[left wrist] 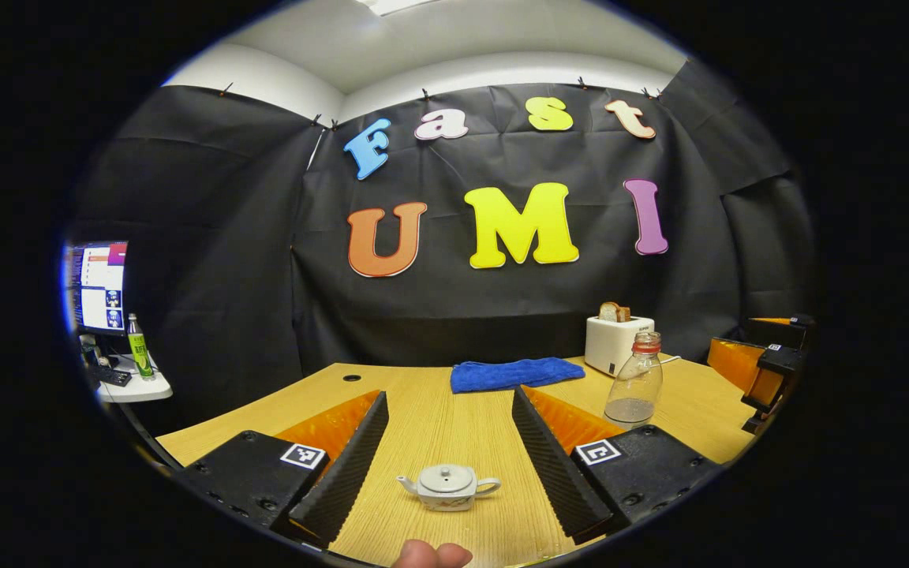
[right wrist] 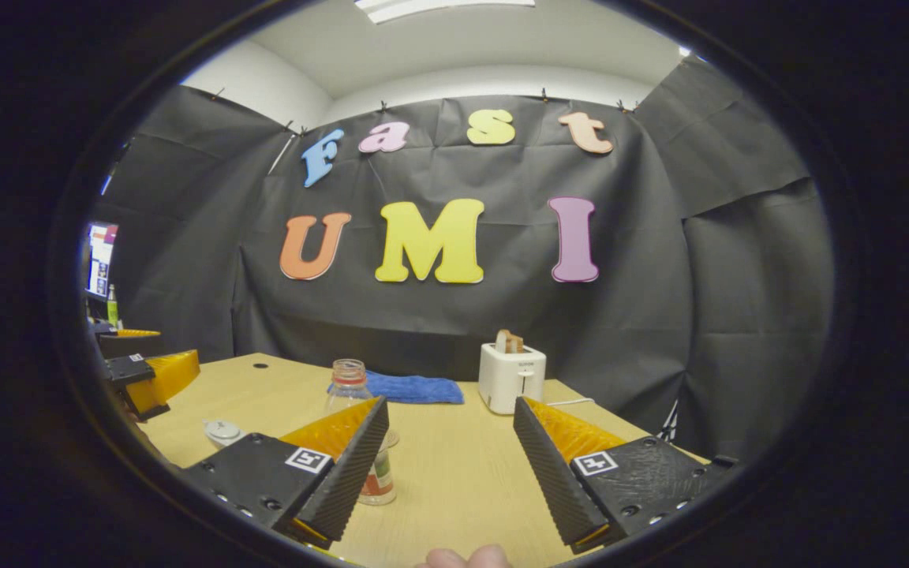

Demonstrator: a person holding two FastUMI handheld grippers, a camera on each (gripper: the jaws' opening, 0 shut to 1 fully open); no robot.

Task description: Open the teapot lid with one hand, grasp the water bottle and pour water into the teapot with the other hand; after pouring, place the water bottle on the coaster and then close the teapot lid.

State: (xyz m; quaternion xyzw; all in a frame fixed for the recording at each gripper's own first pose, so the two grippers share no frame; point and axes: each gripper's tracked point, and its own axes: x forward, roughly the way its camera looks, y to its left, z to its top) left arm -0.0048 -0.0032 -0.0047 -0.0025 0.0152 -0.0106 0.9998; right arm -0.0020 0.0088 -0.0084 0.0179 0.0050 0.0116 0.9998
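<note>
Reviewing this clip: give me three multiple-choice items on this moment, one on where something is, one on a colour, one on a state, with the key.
1. Where is the teapot in the left gripper view?
A. On the blue cloth
B. On the table, ahead between the open fingers
C. On top of the toaster

2. What colour is the folded cloth at the back of the table?
A. Blue
B. Red
C. White

3. What state is the teapot lid in?
A. Lifted by a gripper
B. Lying on the table
C. Sitting on the teapot

Key: 1 B, the pot stands on bare wood between the fingers. 2 A, the cloth is plainly blue. 3 C, the lid rests on the pot, untouched.
</note>
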